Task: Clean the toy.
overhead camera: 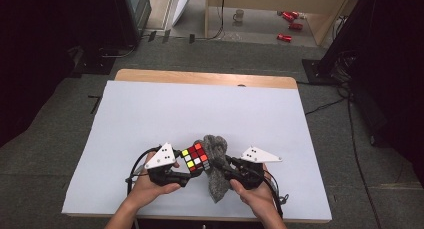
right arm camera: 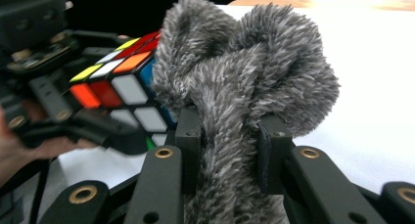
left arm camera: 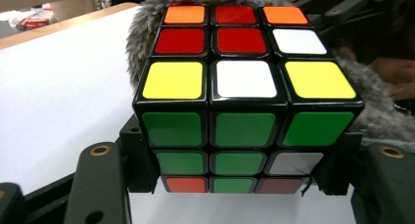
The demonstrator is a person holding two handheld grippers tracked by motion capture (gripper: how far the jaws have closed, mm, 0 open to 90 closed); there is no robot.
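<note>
A scrambled Rubik's cube (overhead camera: 195,157) (left arm camera: 242,94) (right arm camera: 122,84) with black edges is clamped between the jaws of my left gripper (overhead camera: 188,170) (left arm camera: 240,172), which is shut on its lower sides. Right beside it, touching its far side, is a fuzzy grey sock (overhead camera: 215,161) (left arm camera: 147,23) (right arm camera: 244,87), bunched into loops at the top. My right gripper (overhead camera: 226,170) (right arm camera: 230,141) is shut on the sock's narrow middle. Both are held near the table's front centre, a hand behind each gripper.
A white sheet (overhead camera: 200,114) covers the wooden table (overhead camera: 205,78). Beyond the table, on the floor, lie a mug (overhead camera: 239,15) and red cans (overhead camera: 290,19). Dark equipment and cables stand at the left and right sides.
</note>
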